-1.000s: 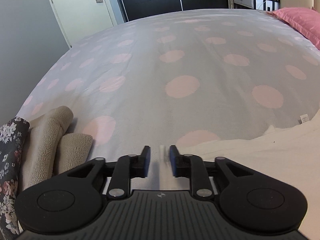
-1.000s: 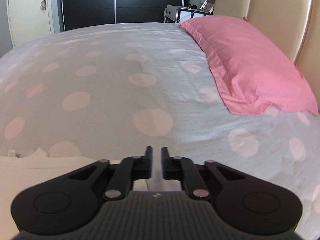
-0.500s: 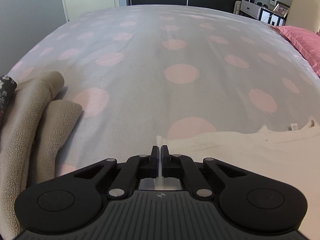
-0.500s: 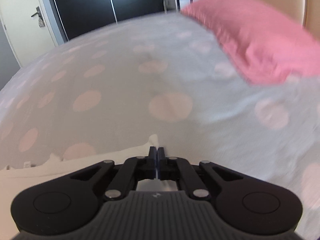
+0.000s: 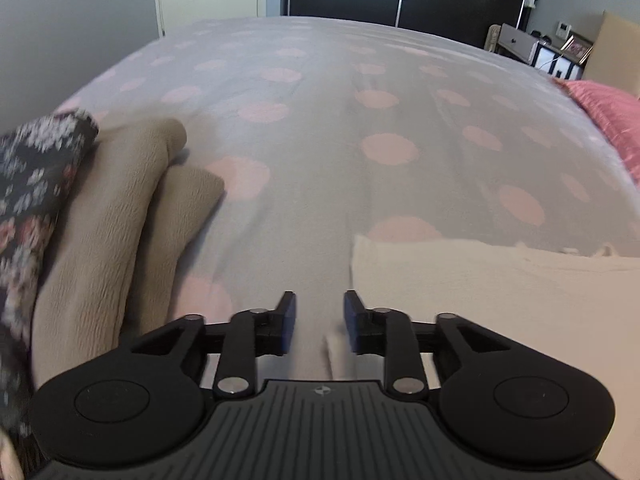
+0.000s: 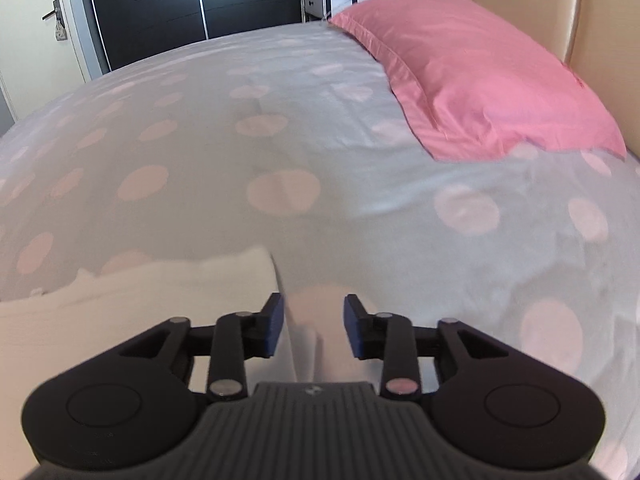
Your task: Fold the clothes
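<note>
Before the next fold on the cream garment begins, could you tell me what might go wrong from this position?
1. Both the left gripper and right gripper are open and hold nothing, so the cream garment lies loose; its folded edge could perhaps slip open.
2. The beige fleece and floral fabric lie close on the left; a wide sweep might drag them.
3. A low grasp could pinch the dotted bedcover along with the garment.

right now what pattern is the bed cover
Pale grey bed cover with pink polka dots, clearest in the right wrist view.
</note>
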Demonstrator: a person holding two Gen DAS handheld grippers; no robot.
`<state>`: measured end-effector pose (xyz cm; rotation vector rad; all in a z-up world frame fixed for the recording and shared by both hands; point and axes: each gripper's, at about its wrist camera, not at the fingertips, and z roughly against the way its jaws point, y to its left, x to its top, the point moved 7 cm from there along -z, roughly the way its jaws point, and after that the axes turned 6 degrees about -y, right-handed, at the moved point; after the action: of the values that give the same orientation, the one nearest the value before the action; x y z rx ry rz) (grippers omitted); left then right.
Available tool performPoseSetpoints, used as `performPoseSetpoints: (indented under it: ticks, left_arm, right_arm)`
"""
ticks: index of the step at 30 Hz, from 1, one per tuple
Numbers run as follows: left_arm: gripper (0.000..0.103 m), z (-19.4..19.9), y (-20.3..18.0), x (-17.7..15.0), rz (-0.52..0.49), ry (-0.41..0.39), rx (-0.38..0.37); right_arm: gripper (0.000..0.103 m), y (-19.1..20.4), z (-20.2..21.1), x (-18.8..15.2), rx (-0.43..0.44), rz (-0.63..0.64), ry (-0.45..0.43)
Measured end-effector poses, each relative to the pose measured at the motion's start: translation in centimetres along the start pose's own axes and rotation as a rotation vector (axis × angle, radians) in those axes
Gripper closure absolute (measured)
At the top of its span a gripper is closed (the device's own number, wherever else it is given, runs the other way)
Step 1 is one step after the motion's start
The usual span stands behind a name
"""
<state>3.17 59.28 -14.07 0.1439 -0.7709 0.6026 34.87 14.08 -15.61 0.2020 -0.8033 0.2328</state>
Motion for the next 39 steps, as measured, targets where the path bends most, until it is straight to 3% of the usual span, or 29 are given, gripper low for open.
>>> performPoseSetpoints:
  ticks: [1, 2, 12, 16, 20, 23, 25, 28, 34, 36, 39]
  left_arm:
    - [0.058, 0.8, 0.1, -0.4, 0.009, 0.002, -0.016]
    - [0.056, 1.7, 0.3, -0.7, 0.018, 0.003, -0.031]
    - [0.052, 9.1, 0.8, -8.9, 0.139, 0.12, -0.156]
    - [0.052, 10.6, 1.0, -11.8, 0.18, 0.122, -0.151]
    - [0.055, 10.4, 1.5, -14.5, 0.221, 0.162, -0.098]
    - [0.056, 11.0, 1.4, -14.7, 0.234, 0.147, -0.07]
    - [0.055, 11.7, 1.0, -14.6, 0.259, 0.127, -0.101]
    - [0.051, 11.9, 0.6, -14.5, 0.315, 0.094, -0.142]
    - [0.052, 9.9, 0.7, -15.6, 0.383, 0.116, -0.134]
    - [0.052, 9.6, 0.9, -15.9, 0.404, 0.11, -0.143]
    - [0.052, 9.1, 0.9, -16.0, 0.413, 0.098, -0.157]
  right_arm:
    - [0.059, -0.4, 0.8, -0.7, 0.015, -0.014, 0.017]
    - [0.055, -0.8, 1.7, -1.4, 0.029, -0.03, 0.035]
    - [0.045, -4.4, 10.8, -9.2, 0.077, -0.148, 0.143]
    - [0.045, -6.4, 12.9, -12.1, 0.033, -0.24, 0.182]
    - [0.045, -7.6, 14.5, -14.5, 0.003, -0.31, 0.222]
    - [0.045, -8.1, 15.7, -15.5, 0.003, -0.358, 0.232]
    - [0.045, -8.4, 16.4, -15.7, 0.03, -0.416, 0.222]
    - [0.044, -8.7, 16.7, -15.8, 0.075, -0.497, 0.208]
    - [0.047, -8.9, 14.3, -16.4, 0.102, -0.609, 0.235]
    - [0.054, -8.6, 13.2, -16.7, 0.118, -0.621, 0.254]
    - [0.056, -7.4, 12.1, -16.5, 0.143, -0.584, 0.245]
